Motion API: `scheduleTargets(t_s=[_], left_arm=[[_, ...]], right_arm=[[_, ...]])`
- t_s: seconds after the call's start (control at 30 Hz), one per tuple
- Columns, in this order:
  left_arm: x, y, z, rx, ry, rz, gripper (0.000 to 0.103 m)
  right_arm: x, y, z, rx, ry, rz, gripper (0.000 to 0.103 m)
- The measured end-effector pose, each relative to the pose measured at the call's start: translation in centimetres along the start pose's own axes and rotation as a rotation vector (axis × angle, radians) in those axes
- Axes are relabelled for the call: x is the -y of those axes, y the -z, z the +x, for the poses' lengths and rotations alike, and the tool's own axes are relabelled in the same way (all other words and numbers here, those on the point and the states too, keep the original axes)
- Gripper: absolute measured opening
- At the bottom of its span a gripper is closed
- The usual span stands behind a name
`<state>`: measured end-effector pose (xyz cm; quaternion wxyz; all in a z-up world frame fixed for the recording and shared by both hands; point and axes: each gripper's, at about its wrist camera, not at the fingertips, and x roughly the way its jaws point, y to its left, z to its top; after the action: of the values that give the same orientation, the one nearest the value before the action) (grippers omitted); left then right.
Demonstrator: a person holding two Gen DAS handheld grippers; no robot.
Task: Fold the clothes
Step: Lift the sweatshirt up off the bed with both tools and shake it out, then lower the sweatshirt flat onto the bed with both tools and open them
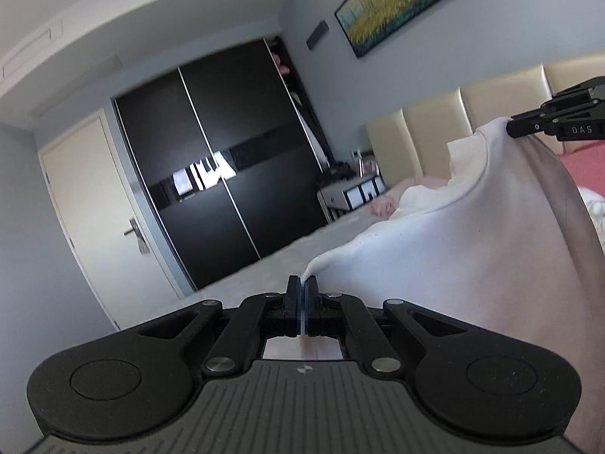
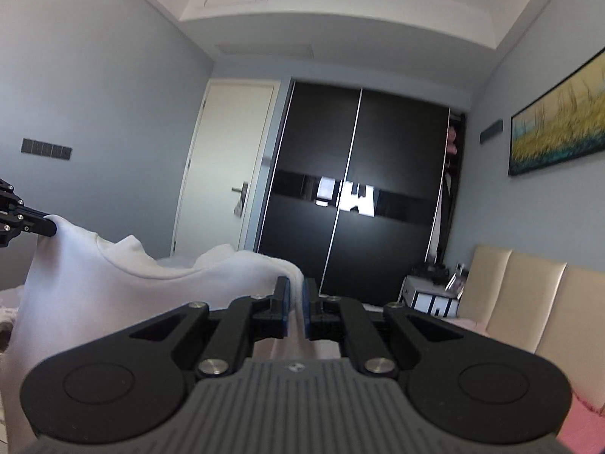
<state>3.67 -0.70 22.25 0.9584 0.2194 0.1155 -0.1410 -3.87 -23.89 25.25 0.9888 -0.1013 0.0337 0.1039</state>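
Note:
A white shirt (image 1: 453, 249) hangs in the air, stretched between my two grippers, its neckline sagging in the middle. My left gripper (image 1: 301, 283) is shut on one shoulder corner of the shirt. My right gripper (image 2: 296, 291) is shut on the other shoulder of the shirt (image 2: 124, 283), with a fold of cloth between the blue pads. Each gripper shows in the other's view: the right gripper (image 1: 512, 125) at upper right, the left gripper (image 2: 51, 227) at far left, both pinching the cloth.
A bed with a cream padded headboard (image 1: 472, 113) and pink bedding (image 1: 590, 166) lies below and behind the shirt. A black sliding wardrobe (image 2: 359, 196), a white door (image 2: 223, 174), a bedside cabinet (image 2: 431, 299) and a framed painting (image 2: 559, 132) line the walls.

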Motion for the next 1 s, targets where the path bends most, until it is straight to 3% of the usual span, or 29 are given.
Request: scheduleTargets(t_s=[0.23, 0.37, 0.67, 0.77, 1.0], left_arm=[[-0.7, 6.4, 12.4, -0.177, 0.040, -0.019, 0.000], [-1.5, 8.4, 18.2, -0.236, 0.053, -0.032, 0.000], [0.5, 15.2, 29.6, -0.421, 0.079, 0.004, 0.000], [1.5, 17.6, 32.7, -0.491, 0.106, -0.003, 0.000], [3.5, 21.5, 35.8, -0.606, 0.153, 0.010, 0.001]], right_arm=[[-0.4, 8.2, 12.4, -0.238, 0.010, 0.045, 0.008], [-0.5, 12.1, 18.8, -0.323, 0.036, 0.003, 0.008], [1.3, 20.6, 30.6, -0.535, 0.005, 0.065, 0.008], [1.0, 23.8, 33.8, -0.594, -0.015, 0.037, 0.008], [0.3, 28.9, 37.9, -0.716, -0.057, 0.019, 0.008]])
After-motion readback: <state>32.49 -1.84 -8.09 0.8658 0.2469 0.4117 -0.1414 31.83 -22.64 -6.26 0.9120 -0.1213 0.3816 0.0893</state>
